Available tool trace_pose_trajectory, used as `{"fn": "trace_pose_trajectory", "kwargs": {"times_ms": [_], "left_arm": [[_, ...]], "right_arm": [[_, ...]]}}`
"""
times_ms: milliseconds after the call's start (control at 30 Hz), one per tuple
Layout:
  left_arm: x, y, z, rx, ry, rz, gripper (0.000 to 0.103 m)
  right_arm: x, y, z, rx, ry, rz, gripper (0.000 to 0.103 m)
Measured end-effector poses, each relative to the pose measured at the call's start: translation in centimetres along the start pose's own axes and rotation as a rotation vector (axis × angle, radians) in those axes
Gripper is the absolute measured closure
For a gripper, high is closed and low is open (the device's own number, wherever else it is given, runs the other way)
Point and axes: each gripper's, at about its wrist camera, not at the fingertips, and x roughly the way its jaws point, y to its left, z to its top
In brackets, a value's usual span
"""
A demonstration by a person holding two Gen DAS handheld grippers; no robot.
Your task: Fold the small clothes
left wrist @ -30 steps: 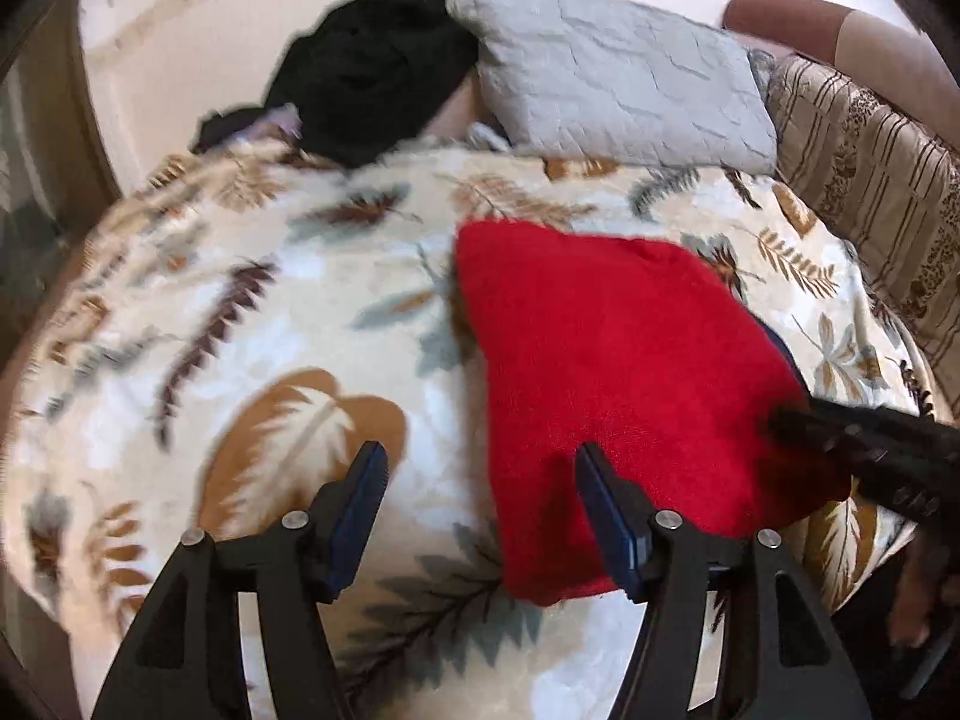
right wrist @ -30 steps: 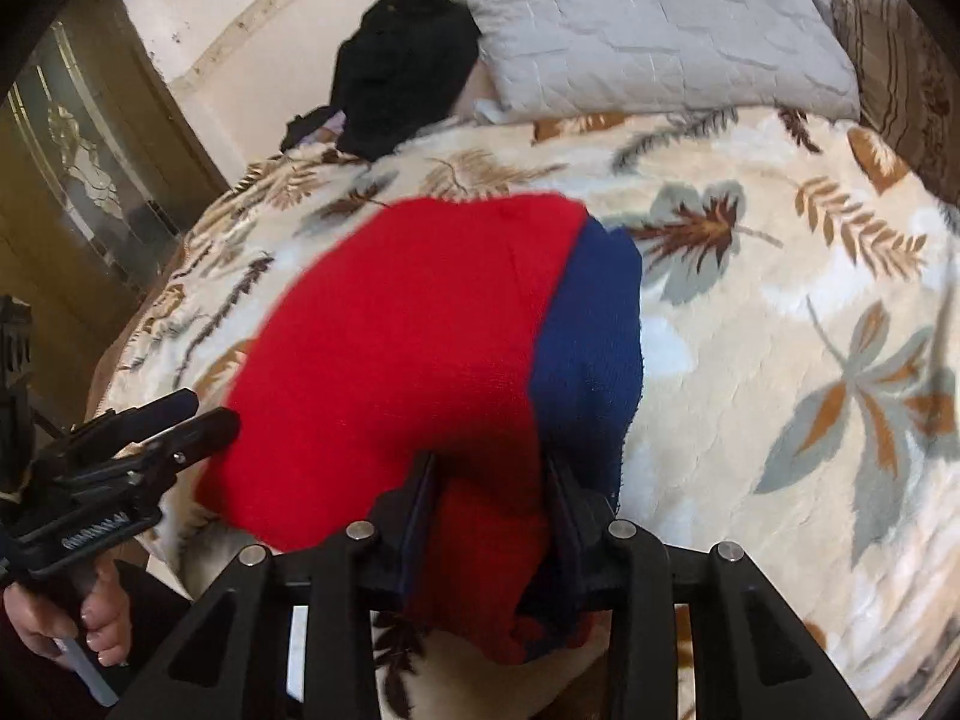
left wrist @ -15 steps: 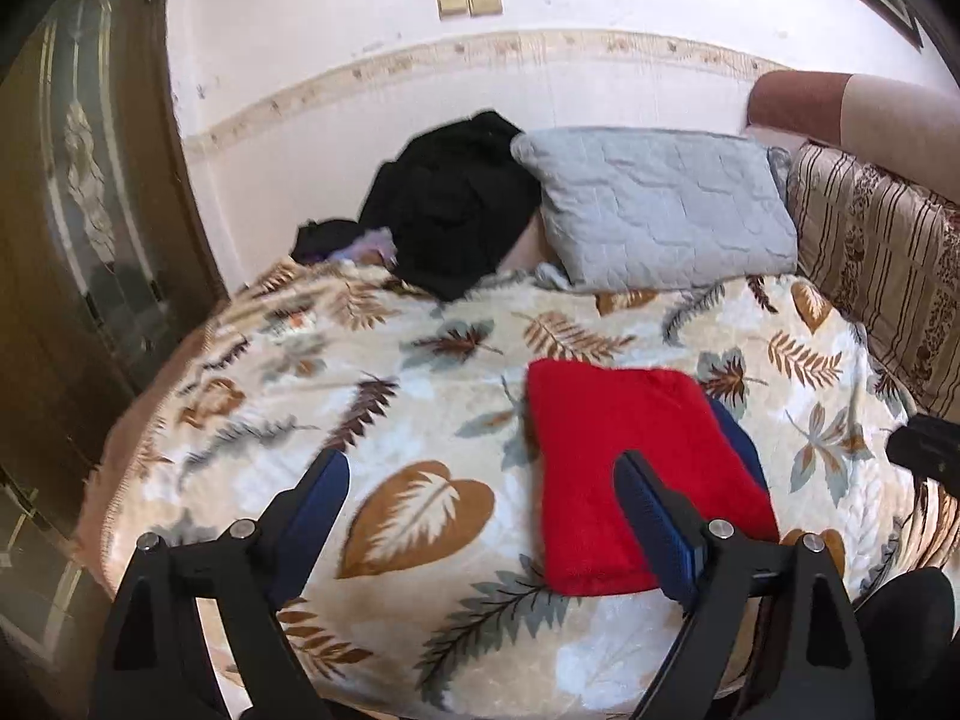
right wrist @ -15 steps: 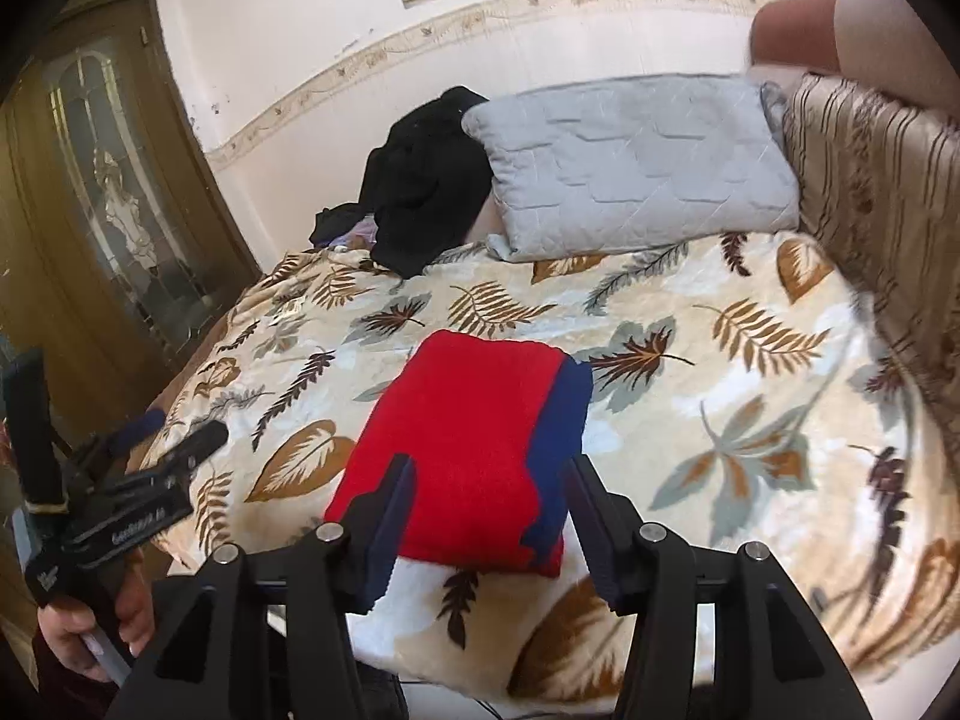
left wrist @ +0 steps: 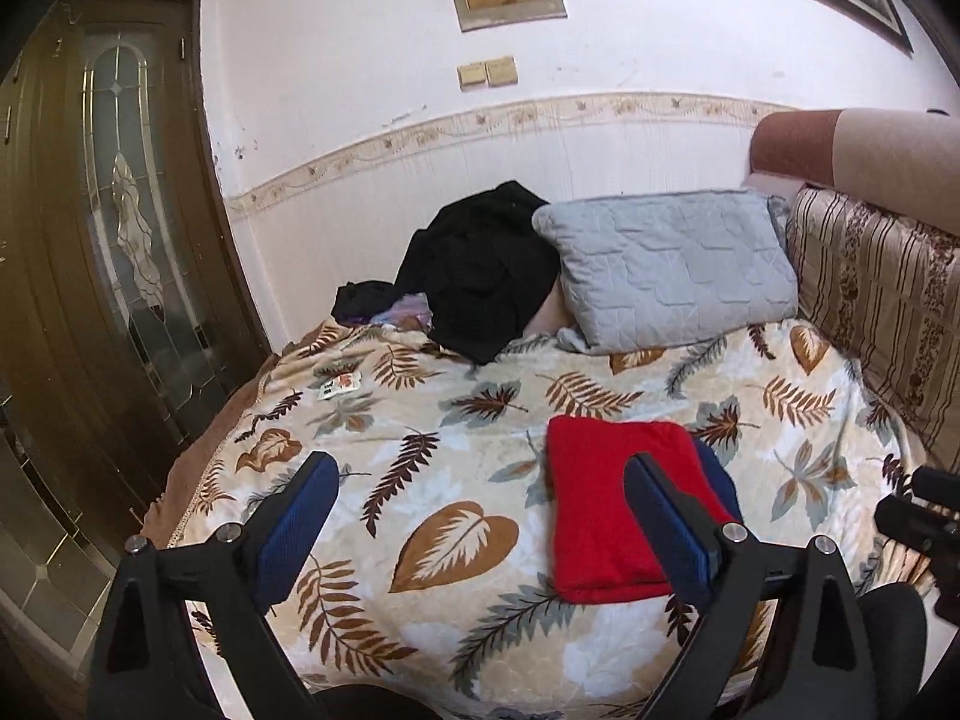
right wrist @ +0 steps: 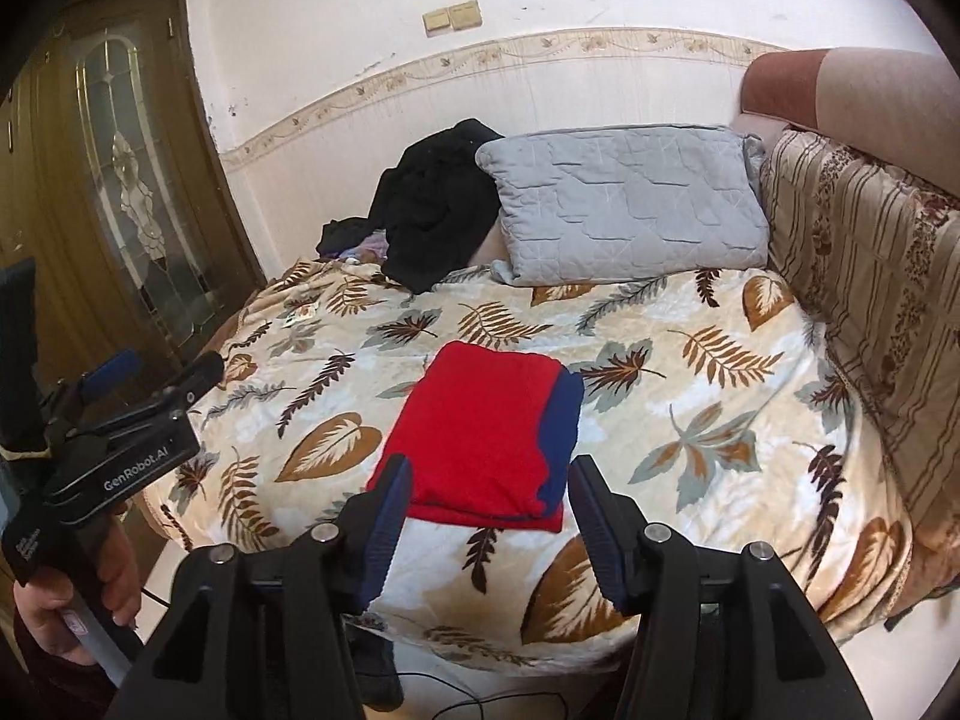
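A red garment with a blue edge lies folded in a flat rectangle on the leaf-patterned blanket; it also shows in the right wrist view. My left gripper is open and empty, held back off the bed's near edge. Its right finger overlaps the garment in view without touching it. My right gripper is open and empty, held back from the garment's near edge. The left gripper also shows at the left of the right wrist view.
A grey pillow and a heap of black clothes lie at the head of the bed against the wall. A striped sofa back runs along the right. A wooden door stands on the left. A small card lies on the blanket.
My right gripper has let go of the garment and opened. Both grippers have pulled back and up from the bed. The garment stays folded on the blanket.
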Motion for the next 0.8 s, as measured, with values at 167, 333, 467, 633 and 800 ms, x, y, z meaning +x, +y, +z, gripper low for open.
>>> {"fn": "trace_pose_trajectory", "kwargs": {"times_ms": [167,333,467,633,800], "left_arm": [[-1.5,0.4,0.4,-0.013,-0.003,0.001,0.007],[-2.9,0.9,0.6,-0.017,-0.016,0.007,0.007],[-4.1,1.5,0.8,-0.028,-0.034,0.019,0.007],[-5.3,2.1,1.0,-0.039,-0.056,0.029,0.007],[-6.4,2.5,1.2,-0.039,-0.08,0.039,0.007]], "right_arm": [[-0.6,0.8,-0.6,0.019,0.003,-0.007,0.044],[-1.7,1.7,-0.6,0.016,-0.023,-0.015,0.044],[-2.3,2.2,-0.5,0.015,-0.036,-0.012,0.044],[-3.0,2.8,-0.4,0.007,-0.051,-0.012,0.044],[-3.8,3.2,-0.3,0.007,-0.067,-0.01,0.044]]}}
